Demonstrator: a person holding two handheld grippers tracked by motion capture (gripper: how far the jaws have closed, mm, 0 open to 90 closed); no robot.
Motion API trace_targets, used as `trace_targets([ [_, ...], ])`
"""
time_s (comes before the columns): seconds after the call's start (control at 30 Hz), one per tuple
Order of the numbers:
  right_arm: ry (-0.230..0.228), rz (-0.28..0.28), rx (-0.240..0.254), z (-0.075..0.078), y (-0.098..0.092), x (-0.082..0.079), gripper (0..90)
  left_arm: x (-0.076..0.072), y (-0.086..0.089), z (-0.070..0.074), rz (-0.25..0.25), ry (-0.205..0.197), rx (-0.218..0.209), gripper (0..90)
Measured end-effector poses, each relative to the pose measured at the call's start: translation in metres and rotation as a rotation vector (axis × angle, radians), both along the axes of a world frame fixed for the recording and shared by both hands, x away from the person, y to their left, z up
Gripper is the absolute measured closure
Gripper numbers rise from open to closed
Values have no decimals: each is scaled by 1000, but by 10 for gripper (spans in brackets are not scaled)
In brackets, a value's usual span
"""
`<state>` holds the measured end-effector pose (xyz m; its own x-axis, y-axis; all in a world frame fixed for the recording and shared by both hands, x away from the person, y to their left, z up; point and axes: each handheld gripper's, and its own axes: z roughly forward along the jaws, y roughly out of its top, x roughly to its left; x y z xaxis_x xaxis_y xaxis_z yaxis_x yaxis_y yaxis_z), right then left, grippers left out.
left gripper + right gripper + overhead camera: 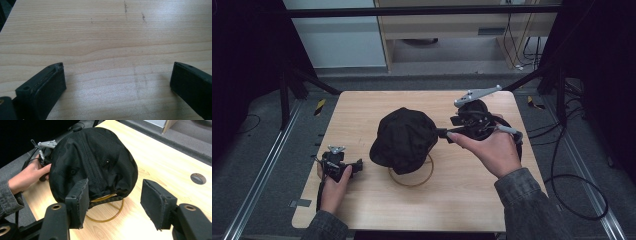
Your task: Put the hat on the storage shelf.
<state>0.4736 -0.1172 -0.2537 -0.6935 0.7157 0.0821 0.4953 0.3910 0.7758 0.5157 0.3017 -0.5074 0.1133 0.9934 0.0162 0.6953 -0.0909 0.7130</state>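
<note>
Overhead and close right gripper views share the cap [404,140].

No readable text, label or number anywhere.

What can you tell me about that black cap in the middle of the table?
The black cap sits dome-up near the middle of the wooden table, propped on a thin yellowish wire ring that shows beneath its near edge. It looks like soft mesh fabric, with seams running over the crown, small eyelets and a slightly crumpled side. The right gripper stands beside it with jaws apart, not pressing on it.
</note>
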Motion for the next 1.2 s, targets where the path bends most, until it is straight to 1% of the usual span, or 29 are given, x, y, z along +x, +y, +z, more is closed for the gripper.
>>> trace_targets([
  [0.13, -8, -14, 3, -1, -5, -1, 339, 0, 0, 0, 0, 0, 0, 0],
  [0.3, -13, -46, -1, -5, -11, -1, 232, 0, 0, 0, 0, -1, 0, 0],
  [0.4, -24, -78, -6, -11, -17, 0, 180, 0, 0, 0, 0, -2, -1, 0],
  [0.57, -31, -109, -3, -23, -29, -1, 136, 0, 0, 0, 0, -1, -1, 0],
  [0.67, -30, -130, -2, -35, -35, -1, 124, 0, 0, 0, 0, -2, -1, 0],
  [0.73, -29, -136, -10, -43, -38, -2, 116, 0, 0, 0, 0, -2, -1, 0],
  [1.0, 10, -156, -3, -86, -49, -3, 112, 0, 0, 0, -2, 0, 1, 0],
  [1.17, 30, -175, -2, -101, -54, -4, 127, -1, 0, 0, -1, 1, 1, 0],
  [1.2, 24, -171, -4, -103, -55, -4, 128, -1, 0, 0, -1, 0, 1, 0],
])
